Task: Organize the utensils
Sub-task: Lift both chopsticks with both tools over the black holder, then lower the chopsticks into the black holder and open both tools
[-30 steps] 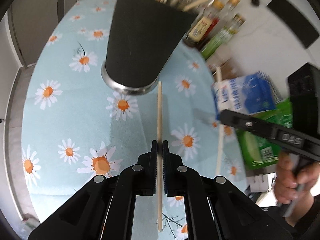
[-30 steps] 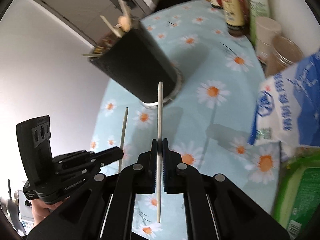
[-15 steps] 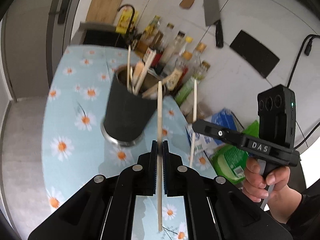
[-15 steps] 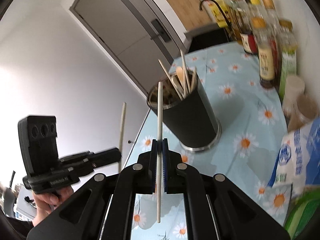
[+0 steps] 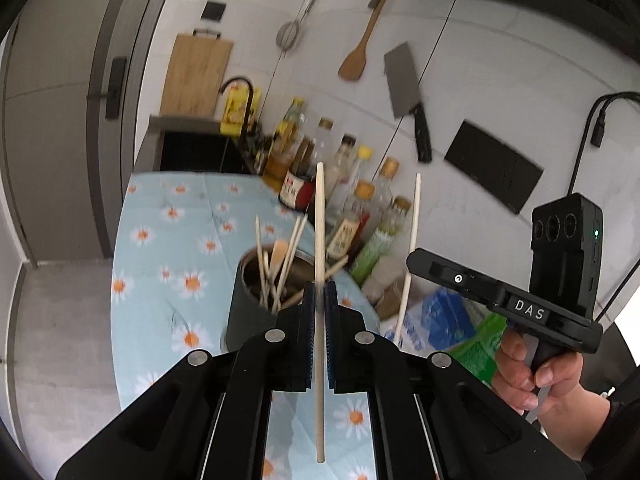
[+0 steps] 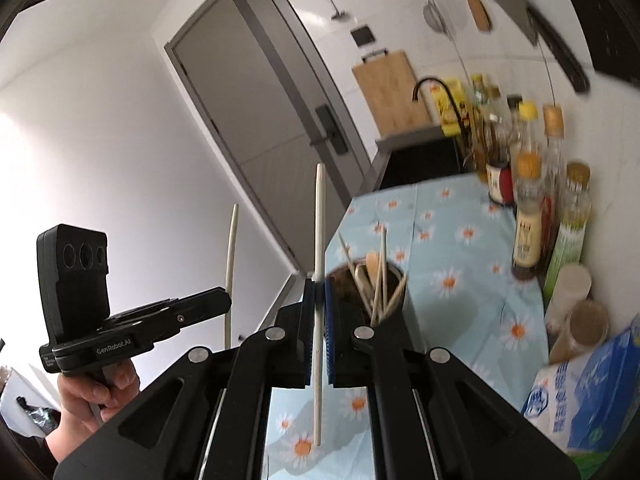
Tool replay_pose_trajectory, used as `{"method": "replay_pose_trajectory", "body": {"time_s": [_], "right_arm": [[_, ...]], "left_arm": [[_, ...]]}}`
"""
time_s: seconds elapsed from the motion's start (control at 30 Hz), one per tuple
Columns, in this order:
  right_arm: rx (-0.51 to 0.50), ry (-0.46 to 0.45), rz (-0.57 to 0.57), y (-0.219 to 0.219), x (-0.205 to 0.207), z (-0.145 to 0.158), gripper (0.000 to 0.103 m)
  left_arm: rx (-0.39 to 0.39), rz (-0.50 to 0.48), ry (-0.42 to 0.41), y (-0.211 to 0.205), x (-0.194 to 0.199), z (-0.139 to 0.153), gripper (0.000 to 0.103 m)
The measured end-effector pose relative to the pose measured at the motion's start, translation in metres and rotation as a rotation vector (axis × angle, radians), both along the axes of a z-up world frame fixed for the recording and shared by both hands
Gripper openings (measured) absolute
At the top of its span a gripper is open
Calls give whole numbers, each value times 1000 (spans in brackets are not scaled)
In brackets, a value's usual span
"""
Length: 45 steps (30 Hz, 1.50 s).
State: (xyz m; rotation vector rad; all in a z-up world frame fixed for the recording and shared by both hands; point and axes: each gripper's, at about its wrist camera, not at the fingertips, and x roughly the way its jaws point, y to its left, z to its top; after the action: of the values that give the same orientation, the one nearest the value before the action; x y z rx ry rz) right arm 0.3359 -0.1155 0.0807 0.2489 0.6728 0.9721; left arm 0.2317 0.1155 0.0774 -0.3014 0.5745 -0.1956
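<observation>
Chopsticks are mid-transfer: left gripper (image 5: 319, 312) clamps one chopstick (image 5: 319, 240) upright, right gripper (image 6: 319, 312) clamps another chopstick (image 6: 320, 232), both above the holder (image 5: 256, 308) near the table's (image 5: 160, 216) right edge. Next, each likely needs lowering into it.

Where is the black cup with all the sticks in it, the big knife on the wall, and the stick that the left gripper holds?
Black round utensil holder (image 5: 244, 312): left wrist view, on its dark side wall.
Steel cleaver with black handle (image 5: 402, 82): left wrist view, on the blade.
Pale wooden chopstick (image 5: 319, 220): left wrist view, on the shaft above the jaws.
</observation>
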Motion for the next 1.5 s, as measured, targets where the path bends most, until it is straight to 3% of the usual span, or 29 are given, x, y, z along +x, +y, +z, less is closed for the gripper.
{"method": "replay_pose_trajectory", "body": {"time_s": [0.43,0.8,1.3,1.5], "right_arm": [[44,-170,-79,20,23,36,6],[50,-232,-109,42,54,28,6],[28,-206,-120,49,70,-5,6],[26,-201,-122,47,62,-4,12]], "left_arm": [[-73,61,-228,31,21,30,4],[-70,123,-401,37,46,22,4],[-42,108,-376,35,77,-20,4],[-41,96,-340,33,72,-28,5]]}}
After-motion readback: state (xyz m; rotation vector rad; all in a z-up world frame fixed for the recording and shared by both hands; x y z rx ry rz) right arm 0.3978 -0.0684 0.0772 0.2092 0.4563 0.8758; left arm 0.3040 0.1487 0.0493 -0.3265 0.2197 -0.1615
